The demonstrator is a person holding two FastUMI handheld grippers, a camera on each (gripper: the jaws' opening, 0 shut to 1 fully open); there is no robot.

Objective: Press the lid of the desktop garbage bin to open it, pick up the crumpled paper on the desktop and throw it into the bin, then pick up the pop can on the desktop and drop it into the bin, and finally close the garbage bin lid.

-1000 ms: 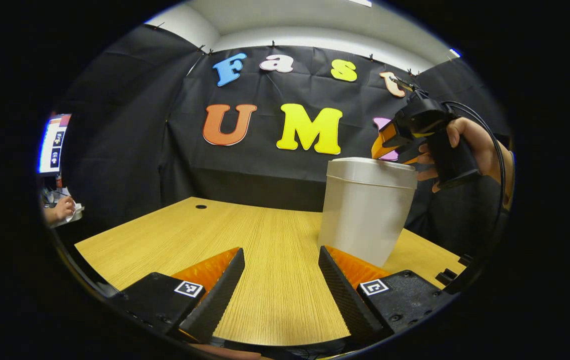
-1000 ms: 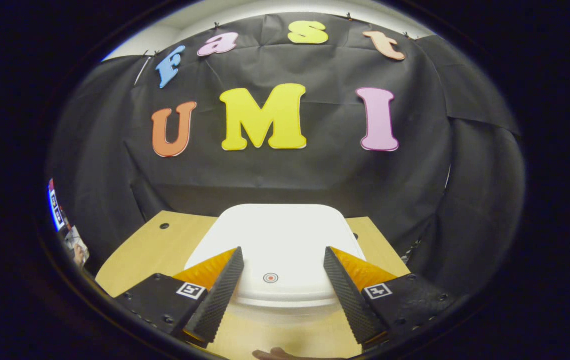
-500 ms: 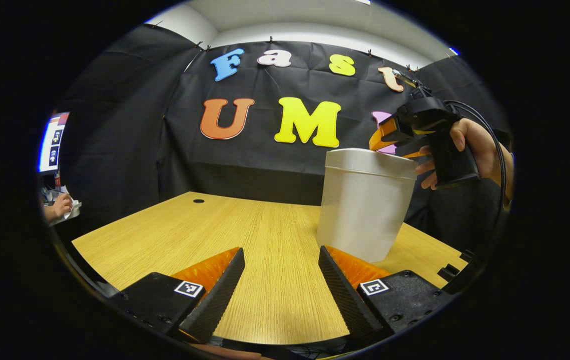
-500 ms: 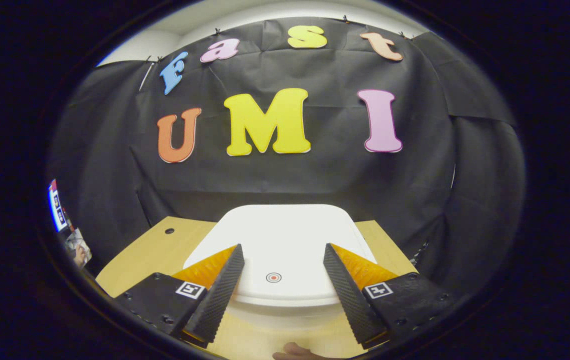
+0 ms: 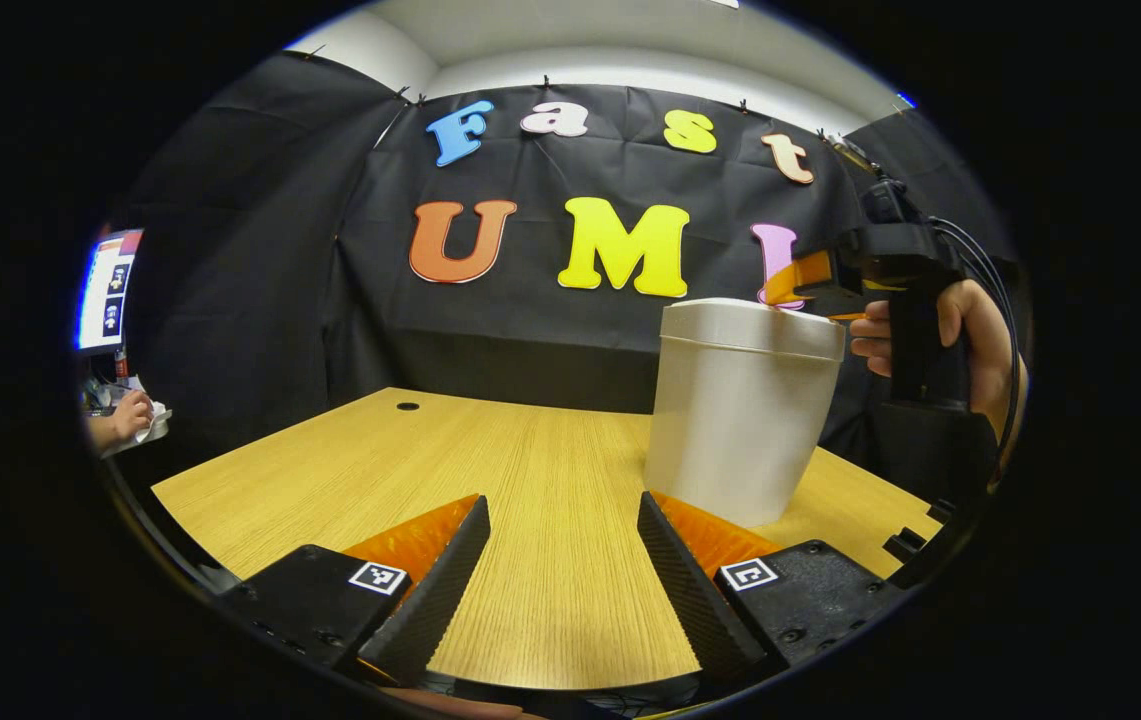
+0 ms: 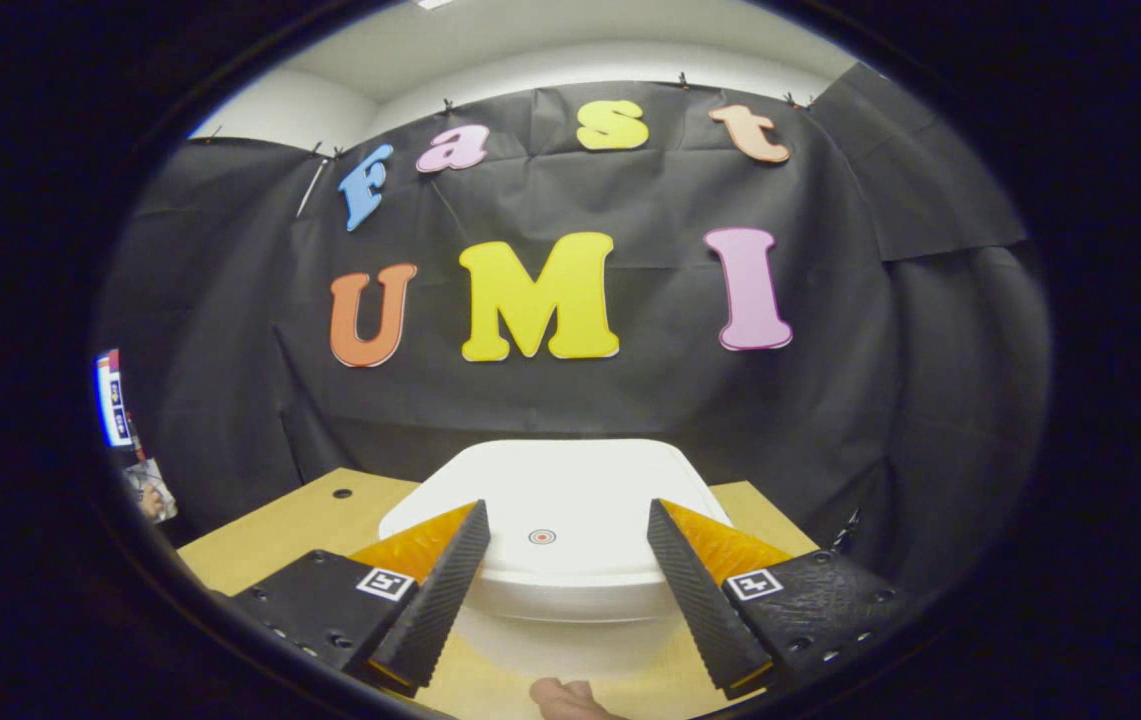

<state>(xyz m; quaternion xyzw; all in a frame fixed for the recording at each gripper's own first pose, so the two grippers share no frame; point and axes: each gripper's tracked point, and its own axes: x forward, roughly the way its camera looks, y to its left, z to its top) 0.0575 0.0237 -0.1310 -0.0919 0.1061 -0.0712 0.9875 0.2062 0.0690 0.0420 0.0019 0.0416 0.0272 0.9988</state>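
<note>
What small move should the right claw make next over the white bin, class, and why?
Probably lower the right claw so a fingertip presses the lid near its red dot. The bin stands shut on the table, and the open claw hangs just above the lid's near edge, so pressing should be what opens it. No paper or can is in sight.

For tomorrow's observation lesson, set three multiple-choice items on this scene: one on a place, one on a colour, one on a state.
1. Where does the bin stand?
A. on the wooden table
B. on the floor
C. on a shelf

2. What colour is the bin?
A. blue
B. white
C. green

3. How is the bin's lid?
A. off
B. propped up
C. shut

Answers: 1 A, its base rests on the tabletop; 2 B, body and lid are white; 3 C, the lid lies flat on the rim under the open right gripper.
</note>
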